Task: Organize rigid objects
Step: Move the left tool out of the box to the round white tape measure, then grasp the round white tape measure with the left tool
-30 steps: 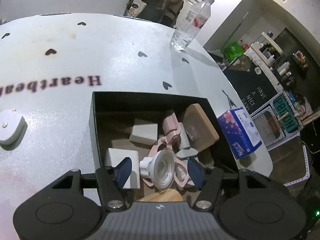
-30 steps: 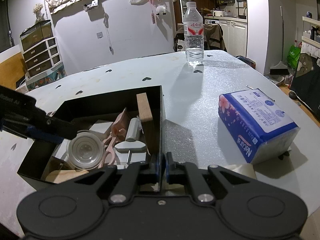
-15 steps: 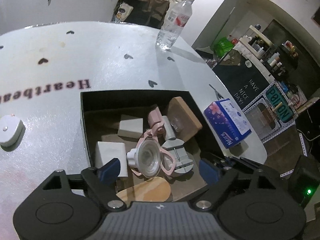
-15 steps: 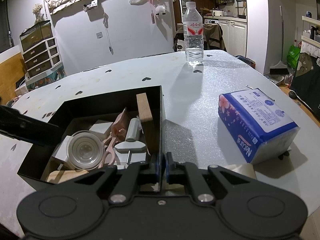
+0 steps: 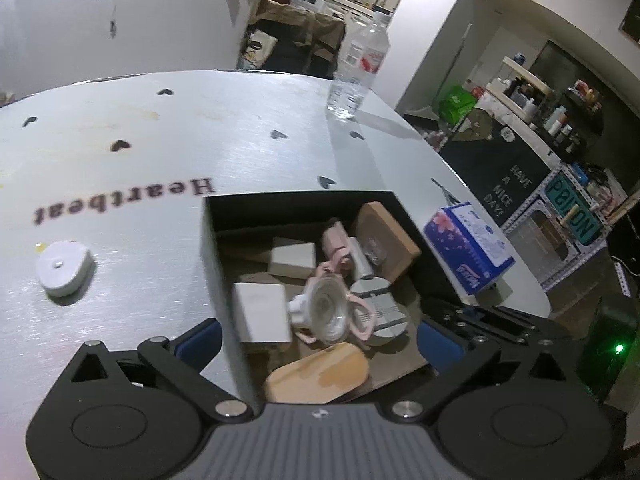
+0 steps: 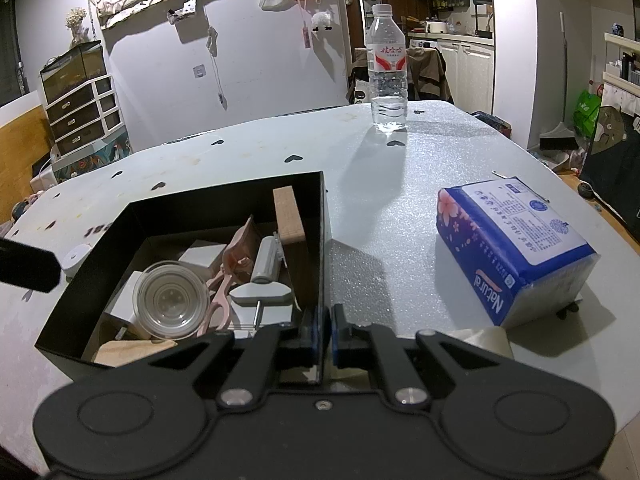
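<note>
A black open box [image 5: 304, 200] sits on the white table and holds several rigid pieces. Among them are a clear plastic funnel with a white neck [image 5: 326, 312], a pink part, white blocks [image 5: 262, 316], a tilted wooden block [image 5: 386, 236] and an oval wooden piece [image 5: 320, 376]. My left gripper [image 5: 320, 342] hovers above the box's near end. Its jaws are opening wide, with nothing touching the pads. My right gripper [image 6: 327, 328] is shut on the box's near right wall [image 6: 325, 264]. The funnel [image 6: 170, 300] lies loose inside the box.
A white round puck [image 5: 62, 268] lies on the table left of the box. A blue tissue pack [image 6: 516, 248] lies to the right, with a beige roll [image 6: 484, 340] near it. A water bottle [image 6: 388, 68] stands at the far edge.
The left jaws have spread wide and pulled back and up from the box. The clear funnel that was between them now lies in the box. The right gripper has not moved.
</note>
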Demonstrator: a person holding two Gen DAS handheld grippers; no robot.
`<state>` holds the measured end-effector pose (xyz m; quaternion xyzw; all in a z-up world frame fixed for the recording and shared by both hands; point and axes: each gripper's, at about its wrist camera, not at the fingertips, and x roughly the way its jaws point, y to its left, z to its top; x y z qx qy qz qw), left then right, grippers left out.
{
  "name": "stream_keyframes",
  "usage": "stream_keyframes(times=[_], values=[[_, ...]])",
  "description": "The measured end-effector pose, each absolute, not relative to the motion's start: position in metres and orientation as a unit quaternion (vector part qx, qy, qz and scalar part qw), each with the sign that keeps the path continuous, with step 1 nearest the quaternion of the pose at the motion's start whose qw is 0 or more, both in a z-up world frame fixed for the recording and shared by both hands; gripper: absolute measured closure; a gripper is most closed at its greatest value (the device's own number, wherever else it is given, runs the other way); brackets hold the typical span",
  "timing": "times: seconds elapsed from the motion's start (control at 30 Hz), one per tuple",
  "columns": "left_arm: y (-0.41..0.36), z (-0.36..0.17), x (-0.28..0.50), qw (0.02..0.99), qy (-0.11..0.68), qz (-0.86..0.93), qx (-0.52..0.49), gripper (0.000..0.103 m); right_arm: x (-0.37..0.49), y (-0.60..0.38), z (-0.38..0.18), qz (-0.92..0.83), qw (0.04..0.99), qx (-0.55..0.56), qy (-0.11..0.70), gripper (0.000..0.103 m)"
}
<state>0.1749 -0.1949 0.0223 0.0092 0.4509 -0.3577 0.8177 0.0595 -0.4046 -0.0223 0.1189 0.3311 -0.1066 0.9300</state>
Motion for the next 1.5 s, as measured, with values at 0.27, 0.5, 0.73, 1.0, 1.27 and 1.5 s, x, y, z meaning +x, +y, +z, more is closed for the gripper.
stream_keyframes(times=[0.27, 0.5, 0.73, 1.0, 1.27, 1.5], values=[[-0.160, 0.020, 0.183, 0.845, 0.438, -0.306, 0.014, 0.001, 0.059, -0.404, -0.021, -0.105, 0.930, 0.117, 0.331, 0.096], [-0.130, 0.008, 0.196, 0.872, 0.422, -0.247, 0.019, 0.001, 0.059, -0.404, -0.021, -0.104, 0.931, 0.117, 0.331, 0.096], [-0.118, -0.010, 0.217, 0.902, 0.378, -0.197, 0.063, 0.001, 0.059, -0.403, -0.020, -0.103, 0.931, 0.115, 0.331, 0.096], [-0.107, -0.033, 0.256, 0.906, 0.374, -0.179, 0.082, 0.009, 0.059, -0.403, -0.020, -0.103, 0.931, 0.115, 0.332, 0.096], [-0.105, -0.048, 0.273, 0.905, 0.379, -0.180, 0.063, 0.022, 0.059, -0.403, -0.020, -0.103, 0.931, 0.112, 0.332, 0.096], [-0.109, -0.055, 0.283, 0.908, 0.373, -0.172, 0.078, 0.027, 0.059, -0.403, -0.020, -0.103, 0.931, 0.112, 0.333, 0.096]])
